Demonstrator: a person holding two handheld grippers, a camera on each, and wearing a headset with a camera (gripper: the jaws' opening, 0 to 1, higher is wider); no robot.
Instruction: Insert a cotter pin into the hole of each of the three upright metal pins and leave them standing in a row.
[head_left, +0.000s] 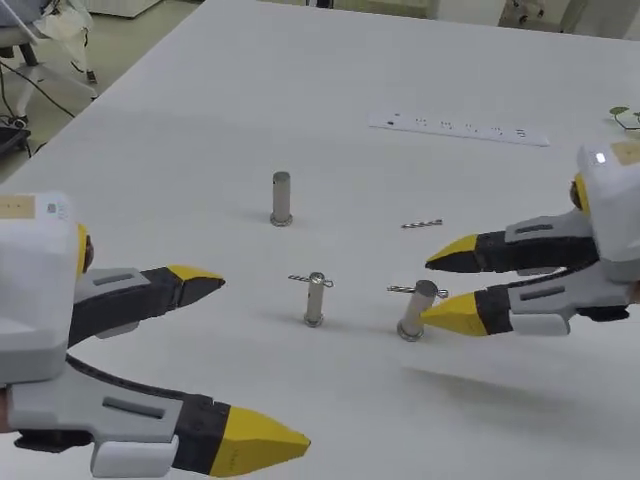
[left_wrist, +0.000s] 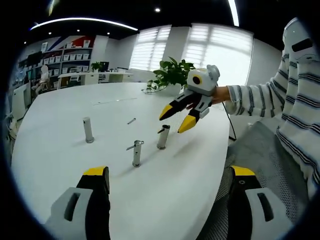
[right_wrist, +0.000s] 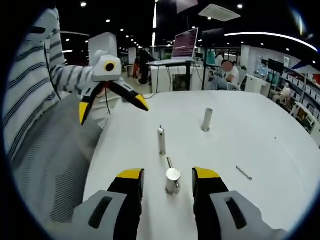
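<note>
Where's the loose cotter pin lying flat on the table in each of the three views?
Head view: loose cotter pin lies right of centre, to the right of the bare upright pin.
Left gripper view: loose cotter pin left of centre, right of the bare upright pin.
Right gripper view: loose cotter pin lower right, nearer the camera than the bare upright pin.
Shared landmark: the bare upright pin, without a cotter pin.

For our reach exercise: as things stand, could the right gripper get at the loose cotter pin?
Probably yes: the loose cotter pin lies on bare table beyond the right gripper, jaws open, nothing between.
</note>
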